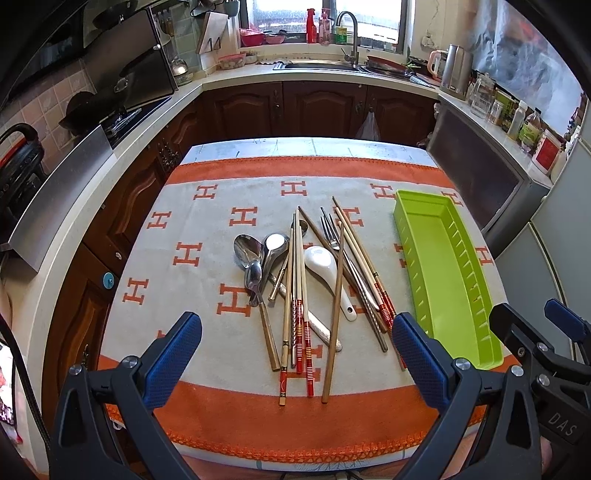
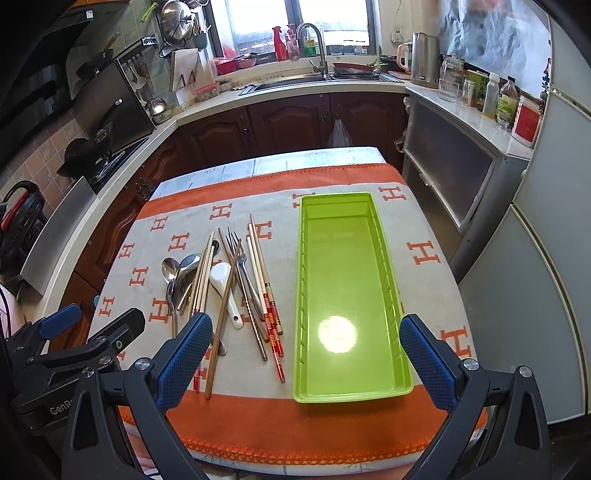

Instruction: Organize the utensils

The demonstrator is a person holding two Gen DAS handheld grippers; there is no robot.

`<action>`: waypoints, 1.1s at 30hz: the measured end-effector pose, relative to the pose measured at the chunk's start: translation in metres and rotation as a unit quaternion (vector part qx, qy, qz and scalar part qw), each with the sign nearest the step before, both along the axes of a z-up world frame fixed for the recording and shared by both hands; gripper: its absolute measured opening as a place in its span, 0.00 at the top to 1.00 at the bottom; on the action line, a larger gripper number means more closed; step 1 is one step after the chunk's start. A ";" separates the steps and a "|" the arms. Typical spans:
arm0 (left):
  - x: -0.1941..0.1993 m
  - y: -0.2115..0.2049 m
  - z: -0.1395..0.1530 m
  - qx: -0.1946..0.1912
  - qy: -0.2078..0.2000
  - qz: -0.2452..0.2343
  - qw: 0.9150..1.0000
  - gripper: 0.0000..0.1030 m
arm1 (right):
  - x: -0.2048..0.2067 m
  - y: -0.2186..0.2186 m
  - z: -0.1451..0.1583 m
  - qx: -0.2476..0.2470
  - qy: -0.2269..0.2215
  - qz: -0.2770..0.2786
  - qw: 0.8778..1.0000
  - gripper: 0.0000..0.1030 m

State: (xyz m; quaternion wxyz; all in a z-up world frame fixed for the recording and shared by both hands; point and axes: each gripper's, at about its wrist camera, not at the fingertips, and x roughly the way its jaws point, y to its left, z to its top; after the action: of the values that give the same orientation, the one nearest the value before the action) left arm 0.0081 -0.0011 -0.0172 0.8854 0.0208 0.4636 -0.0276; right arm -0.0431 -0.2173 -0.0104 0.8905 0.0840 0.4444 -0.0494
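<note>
Nearest the cameras, both grippers hang above the near edge of the table, holding nothing. The left gripper (image 1: 295,354) has its blue-padded jaws spread wide, framing the utensil pile. The right gripper (image 2: 306,354) is likewise spread wide, its jaws straddling the near end of the green tray (image 2: 402,384).

Beyond the jaws, the orange-and-grey cloth (image 1: 184,291) covers the table. The utensils lie on it in one loose, overlapping heap, just left of the tray and not touching it.

Handling, as a judgement:
- Chopsticks (image 1: 300,295): light, stiff and thin, likely to roll. Handle ends point toward the cameras; best taken near mid-shaft, where one lies clear of its neighbours.
- White ceramic spoon (image 1: 321,260): smooth, probably slippery and breakable. Take it by the handle, gently.
- Metal spoons (image 1: 255,258) and fork (image 1: 330,232): rigid, polished, somewhat heavier. Grip the handles, not the bowls or tines.
- Crossed items may drag others when lifted.

Appearance: some chopsticks are pale with red banded ends, one is plain brown. The spoons are bright and reflective.

The tray is long, rectangular, lime green, slotted along its side walls, and empty. Nothing has been sorted yet.

Farther off stand dark wooden cabinets (image 1: 317,107), a sink with faucet (image 1: 351,33) under the window.
</note>
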 end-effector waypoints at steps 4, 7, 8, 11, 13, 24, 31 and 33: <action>0.000 0.000 -0.001 0.002 0.001 0.000 1.000 0.01 | 0.001 -0.001 -0.002 0.002 0.002 0.000 1.000 0.00; 0.000 -0.001 -0.002 0.002 0.003 0.000 1.000 0.01 | 0.001 -0.001 -0.003 0.002 0.005 0.000 1.000 0.00; 0.000 0.000 -0.003 0.002 0.003 0.000 1.000 0.01 | 0.002 -0.001 -0.004 0.003 0.005 -0.001 1.000 0.00; 0.001 0.000 -0.004 0.003 0.005 0.000 1.000 0.01 | 0.003 -0.001 -0.005 0.004 0.008 -0.001 1.000 0.00; 0.001 0.001 -0.004 0.003 0.006 0.000 1.000 0.01 | 0.003 -0.001 -0.006 0.004 0.009 -0.002 1.000 0.00; 0.002 0.003 -0.007 0.002 0.013 0.000 1.000 0.01 | 0.005 0.001 -0.010 0.006 0.016 -0.002 1.000 0.00; 0.002 0.003 -0.008 0.003 0.014 0.000 1.000 0.01 | 0.005 0.001 -0.011 0.007 0.018 -0.002 1.000 0.00; 0.002 0.004 -0.009 0.003 0.014 0.000 1.000 0.01 | 0.006 0.001 -0.012 0.008 0.019 -0.002 1.000 0.00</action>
State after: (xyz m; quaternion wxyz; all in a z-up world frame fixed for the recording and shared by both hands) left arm 0.0096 0.0027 -0.0261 0.8788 0.0233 0.4759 -0.0264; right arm -0.0371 -0.2164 -0.0220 0.8812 0.0910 0.4612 -0.0498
